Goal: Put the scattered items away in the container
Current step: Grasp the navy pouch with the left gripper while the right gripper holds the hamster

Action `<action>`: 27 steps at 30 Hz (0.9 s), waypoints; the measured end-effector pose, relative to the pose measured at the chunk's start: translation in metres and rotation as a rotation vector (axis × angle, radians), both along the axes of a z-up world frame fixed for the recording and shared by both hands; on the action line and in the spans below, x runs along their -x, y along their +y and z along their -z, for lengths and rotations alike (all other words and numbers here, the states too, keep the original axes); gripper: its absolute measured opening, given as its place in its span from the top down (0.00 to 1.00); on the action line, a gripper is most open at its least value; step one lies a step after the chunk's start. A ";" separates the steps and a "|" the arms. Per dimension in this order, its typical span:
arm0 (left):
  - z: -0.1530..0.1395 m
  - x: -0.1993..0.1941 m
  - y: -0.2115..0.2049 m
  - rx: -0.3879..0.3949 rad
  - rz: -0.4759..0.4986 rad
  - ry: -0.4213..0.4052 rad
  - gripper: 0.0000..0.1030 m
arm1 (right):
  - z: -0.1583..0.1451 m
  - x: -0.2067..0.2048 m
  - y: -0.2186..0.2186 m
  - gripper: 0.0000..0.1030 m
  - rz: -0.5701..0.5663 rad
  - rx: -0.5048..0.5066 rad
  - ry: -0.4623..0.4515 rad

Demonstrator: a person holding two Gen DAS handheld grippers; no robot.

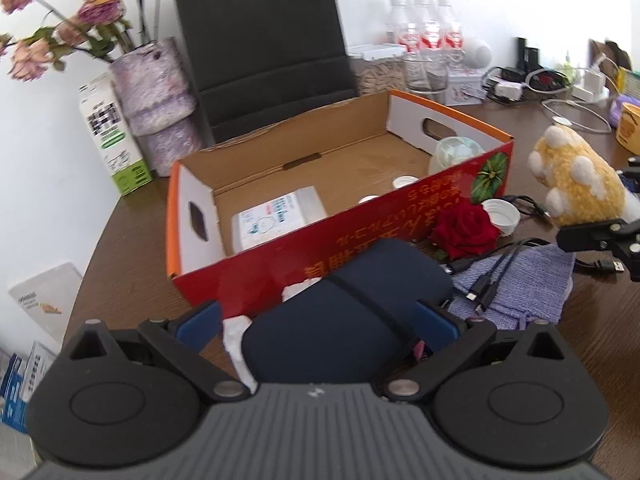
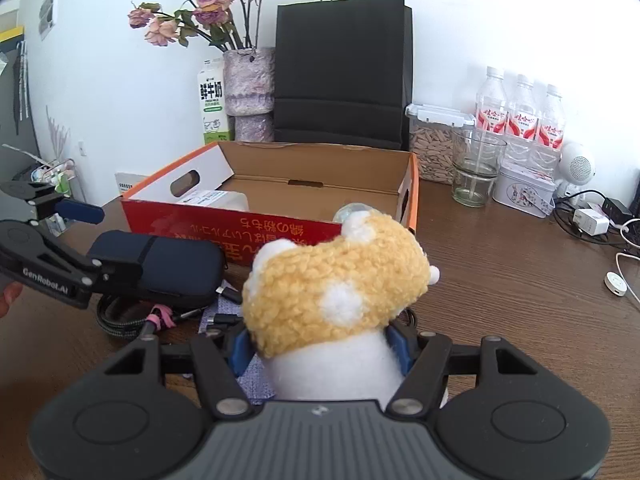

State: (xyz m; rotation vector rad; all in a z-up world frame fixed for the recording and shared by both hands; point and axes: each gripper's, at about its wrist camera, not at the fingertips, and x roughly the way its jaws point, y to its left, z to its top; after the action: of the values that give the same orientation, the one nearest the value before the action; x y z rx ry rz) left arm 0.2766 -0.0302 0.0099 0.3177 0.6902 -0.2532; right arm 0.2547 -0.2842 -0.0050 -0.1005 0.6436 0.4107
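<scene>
A red-and-orange cardboard box (image 1: pixel 360 220) stands open on the brown table; it also shows in the right wrist view (image 2: pixel 224 220). Inside lie a white packet (image 1: pixel 276 216), a pale round item (image 1: pixel 454 152) and small white caps. My left gripper (image 1: pixel 316 324) is open around a dark navy pouch (image 1: pixel 344 312), just in front of the box; one pad sits beside the pouch without clear contact. My right gripper (image 2: pixel 320 344) is shut on a yellow-and-white plush toy (image 2: pixel 332 280), held near the box's front right corner.
A red rose (image 1: pixel 464 228), a white cap (image 1: pixel 502 216), a lilac knitted cloth (image 1: pixel 524 284) and black cables (image 1: pixel 492 276) lie by the box. A vase (image 2: pixel 248 88), milk carton (image 2: pixel 214 104), black bag (image 2: pixel 344 72), bottles (image 2: pixel 520 112) and a glass (image 2: pixel 476 168) stand behind.
</scene>
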 end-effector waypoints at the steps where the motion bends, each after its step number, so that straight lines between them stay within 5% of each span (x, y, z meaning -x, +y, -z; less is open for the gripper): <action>1: 0.000 -0.001 -0.002 -0.003 0.024 0.004 0.00 | 0.000 -0.001 0.001 0.38 0.003 0.001 0.003; 7: 0.008 -0.012 -0.006 -0.018 0.067 0.035 0.00 | 0.002 -0.005 0.008 0.38 -0.002 -0.003 0.014; 15: 0.016 -0.022 0.011 0.131 0.033 0.093 0.00 | -0.007 -0.014 0.023 0.38 -0.035 -0.006 -0.002; 27: 0.019 -0.027 0.008 0.130 0.074 0.097 0.01 | 0.005 -0.008 0.014 0.38 -0.020 -0.048 0.015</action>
State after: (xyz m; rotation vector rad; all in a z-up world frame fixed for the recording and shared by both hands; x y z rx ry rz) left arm 0.3039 -0.0226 -0.0096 0.2082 0.7546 -0.3839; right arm 0.2631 -0.2698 -0.0104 -0.0588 0.6475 0.4467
